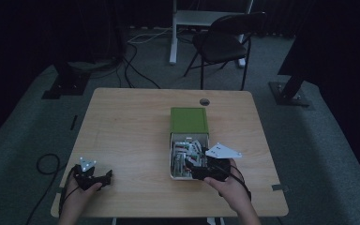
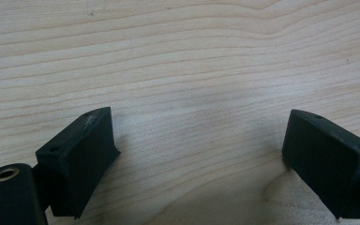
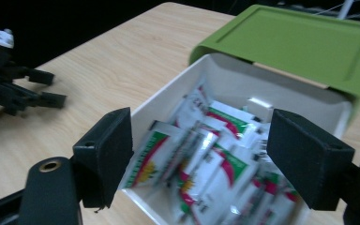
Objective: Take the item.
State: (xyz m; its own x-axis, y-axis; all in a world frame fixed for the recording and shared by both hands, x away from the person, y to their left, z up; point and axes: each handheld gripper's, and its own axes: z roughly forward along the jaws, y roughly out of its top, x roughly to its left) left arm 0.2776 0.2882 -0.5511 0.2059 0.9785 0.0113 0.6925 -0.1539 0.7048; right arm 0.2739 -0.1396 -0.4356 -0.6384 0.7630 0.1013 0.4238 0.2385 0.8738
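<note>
- Two grippers, one in each of my hands: left gripper (image 1: 104, 178) and right gripper (image 1: 191, 165), both with jaws spread wide.
- One wooden table (image 1: 126, 126), with one round hole (image 1: 205, 101) near its far edge.
- One white box (image 3: 234, 82), slid partway out of one green sleeve (image 3: 290, 42).
- Sachets (image 3: 201, 159) in the box: lots, red, green and white ones piled over each other, way too jumbled and blurry for me to count.
- One folding chair (image 1: 222, 40) behind the table.
- One white table leg (image 1: 173, 33) next to it, and some cables (image 1: 136, 65) on the floor, can't count those in the dark.
</note>
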